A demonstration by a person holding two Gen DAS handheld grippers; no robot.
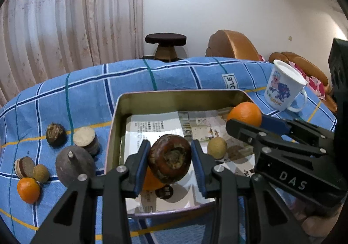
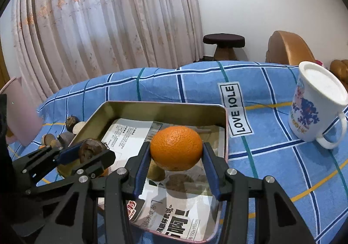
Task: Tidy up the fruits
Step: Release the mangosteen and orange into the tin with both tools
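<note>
Left claw (image 1: 170,164) clamped on a dark brown water chestnut (image 1: 170,158), blue pads pressing both sides, held above the near part of a metal tin tray (image 1: 174,98). Right claw (image 2: 176,162) clamped on an orange (image 2: 176,147), held over the same tray, toward its right side.

Tray resting on a blue checked cloth (image 1: 87,91), lined with printed paper (image 1: 152,124). Inside it, in the left wrist view: a small tan longan (image 1: 216,147) on the paper, just right of the left claw; another orange fruit (image 1: 151,181) partly hidden beneath the held water chestnut. Under the held orange in the right wrist view, a tan fruit peeking out, too hidden to name with certainty.

Left of the tray on the cloth, well apart from it: a second water chestnut (image 1: 56,134), a cut pale-topped piece (image 1: 86,139) just beside it, a grey-brown round fruit with a stub stem (image 1: 75,165) nearest the tray wall, then a striped brownish piece (image 1: 23,166), touching a second longan (image 1: 40,173), and a small orange (image 1: 28,190) at the front.

To the right on the cloth, a white cartoon-printed mug (image 2: 317,111) standing tilted in the fisheye, handle toward the camera. Cloth label reading LOVE SOLE (image 2: 236,110) between tray and mug.
</note>
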